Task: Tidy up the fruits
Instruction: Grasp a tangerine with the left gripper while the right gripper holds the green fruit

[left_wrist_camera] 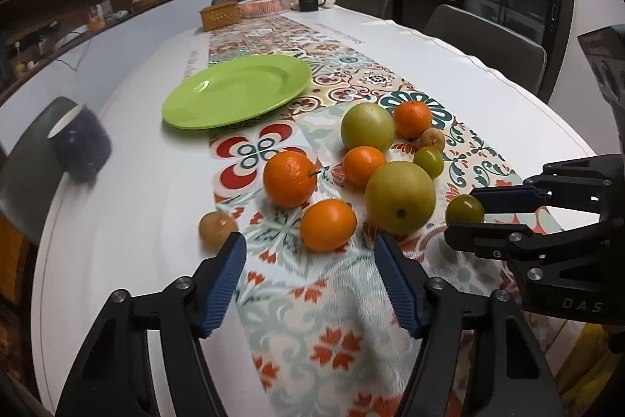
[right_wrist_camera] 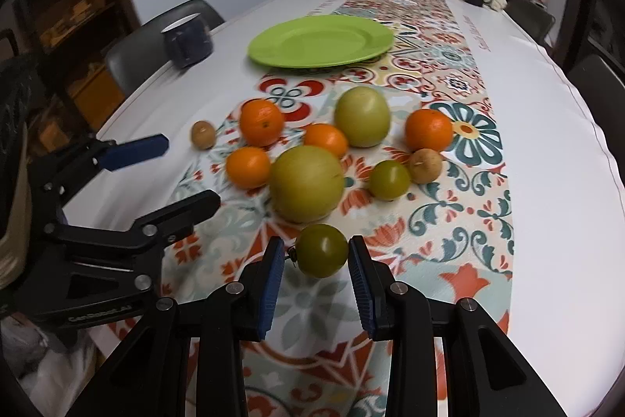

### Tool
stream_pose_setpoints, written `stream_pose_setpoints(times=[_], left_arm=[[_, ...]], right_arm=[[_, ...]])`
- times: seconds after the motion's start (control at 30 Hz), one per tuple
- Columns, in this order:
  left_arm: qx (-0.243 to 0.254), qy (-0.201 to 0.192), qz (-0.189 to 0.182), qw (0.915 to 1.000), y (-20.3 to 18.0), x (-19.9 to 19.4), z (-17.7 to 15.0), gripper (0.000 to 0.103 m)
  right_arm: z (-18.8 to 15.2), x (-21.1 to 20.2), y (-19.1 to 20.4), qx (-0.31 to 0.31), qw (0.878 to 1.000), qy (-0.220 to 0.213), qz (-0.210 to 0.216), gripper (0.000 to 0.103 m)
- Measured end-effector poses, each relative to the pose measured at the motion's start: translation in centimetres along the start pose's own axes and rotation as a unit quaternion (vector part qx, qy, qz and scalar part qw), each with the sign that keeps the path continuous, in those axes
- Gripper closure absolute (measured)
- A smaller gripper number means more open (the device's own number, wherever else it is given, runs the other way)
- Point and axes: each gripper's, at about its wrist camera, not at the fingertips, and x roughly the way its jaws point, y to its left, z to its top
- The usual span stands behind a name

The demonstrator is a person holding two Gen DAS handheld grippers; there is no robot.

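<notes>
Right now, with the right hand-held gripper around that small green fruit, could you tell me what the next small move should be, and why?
Probably lift the small green fruit straight up a little. The right hand-held gripper appears closed on its sides, so it looks held. The green plate lies empty beyond the pile, and a large green fruit sits just ahead, so rising first should avoid knocking it.

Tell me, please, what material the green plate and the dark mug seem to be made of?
The green plate looks like glossy plastic or melamine, possibly glazed ceramic: flat uniform colour, soft highlights. The dark mug seems enamelled metal or glazed ceramic: dark blue outside, white inside, though it is blurred.
</notes>
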Motion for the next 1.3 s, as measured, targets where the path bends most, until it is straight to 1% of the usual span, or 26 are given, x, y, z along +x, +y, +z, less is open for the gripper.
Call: stream_pose_setpoints(times=[0.07,0.2,0.37,0.4,0.47,0.63,0.83,1.07,1.2,1.3], left_arm=[[0.0,0.01,-0.008,0.9999,0.1,0.8,0.3,0.043],[0.005,0.018,-0.018,0.9997,0.0,1.8,0.8,0.045],[0.003,0.029,-0.026,0.9992,0.0,2.9,1.1,0.052],[0.002,0.035,-0.028,0.999,0.1,3.2,1.1,0.053],[-0.005,0.043,-0.037,0.9984,0.1,3.8,1.1,0.059],[-0.024,0.047,-0.043,0.9977,0.0,4.5,1.1,0.065],[-0.031,0.046,-0.041,0.9976,0.0,4.3,1.1,0.066],[-0.042,0.041,-0.023,0.998,0.1,2.9,1.3,0.066],[-0.048,0.028,-0.011,0.9984,0.6,1.7,2.3,0.066],[-0.043,0.016,0.001,0.9989,1.0,1.2,3.5,0.066]], right_arm=[[0.2,0.3,-0.4,0.009,1.0,0.004,0.0,0.068],[0.5,0.7,-1.0,0.015,1.0,0.007,-0.002,0.068],[0.9,1.0,-1.5,0.02,1.0,0.008,-0.002,0.068],[1.0,1.1,-1.6,0.021,1.0,0.008,-0.002,0.068],[1.0,1.2,-1.7,0.023,1.0,0.01,-0.002,0.068],[1.2,1.5,-2.1,0.026,1.0,0.013,0.001,0.068],[1.2,1.5,-2.3,0.031,0.999,0.012,0.004,0.068],[1.4,0.7,-2.3,0.029,1.0,-0.003,0.007,0.068],[2.2,0.0,-2.3,0.024,0.999,-0.02,0.01,0.068],[3.6,-0.3,-2.4,0.019,0.999,-0.036,0.019,0.068]])
